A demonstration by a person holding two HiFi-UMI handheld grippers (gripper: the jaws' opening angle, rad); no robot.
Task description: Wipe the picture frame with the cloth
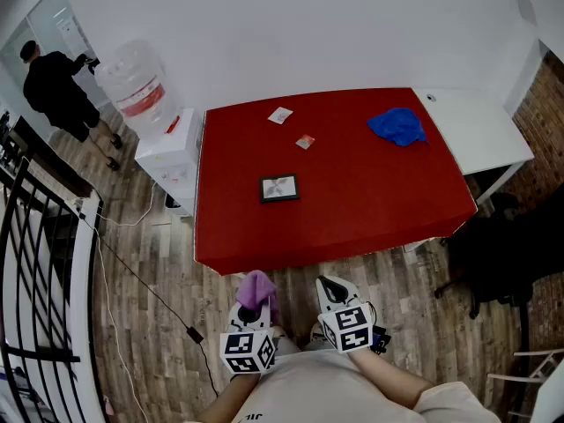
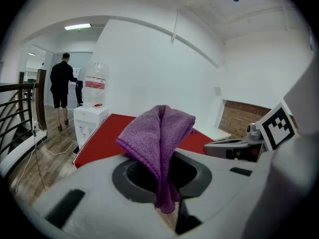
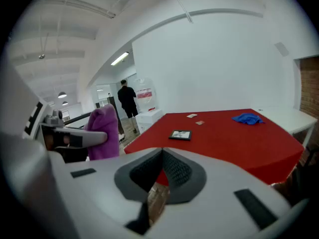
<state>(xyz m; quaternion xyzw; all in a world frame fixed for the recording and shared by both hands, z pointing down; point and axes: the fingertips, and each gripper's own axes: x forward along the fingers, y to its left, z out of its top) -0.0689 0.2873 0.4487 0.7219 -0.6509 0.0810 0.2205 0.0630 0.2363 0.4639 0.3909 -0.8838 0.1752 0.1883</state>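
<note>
A small dark picture frame (image 1: pixel 278 188) lies flat on the red table (image 1: pixel 370 210), left of its middle; it also shows far off as the frame (image 3: pixel 180 135) in the right gripper view. My left gripper (image 1: pixel 255 309) is shut on a purple cloth (image 1: pixel 257 290), which stands up folded between the jaws as the cloth (image 2: pixel 159 143). My right gripper (image 1: pixel 333 291) is shut with nothing in it; its pads meet at the tips (image 3: pixel 160 159). Both grippers hang over the wooden floor in front of the table, well short of the frame.
A blue cloth (image 1: pixel 397 125) lies at the table's far right, with two small cards (image 1: pixel 280 115) (image 1: pixel 305 142) at the back. A water dispenser (image 1: pixel 145 104) stands left of the table, a white desk (image 1: pixel 480 130) to the right. A person (image 1: pixel 58 91) stands far left by a black railing (image 1: pixel 35 263).
</note>
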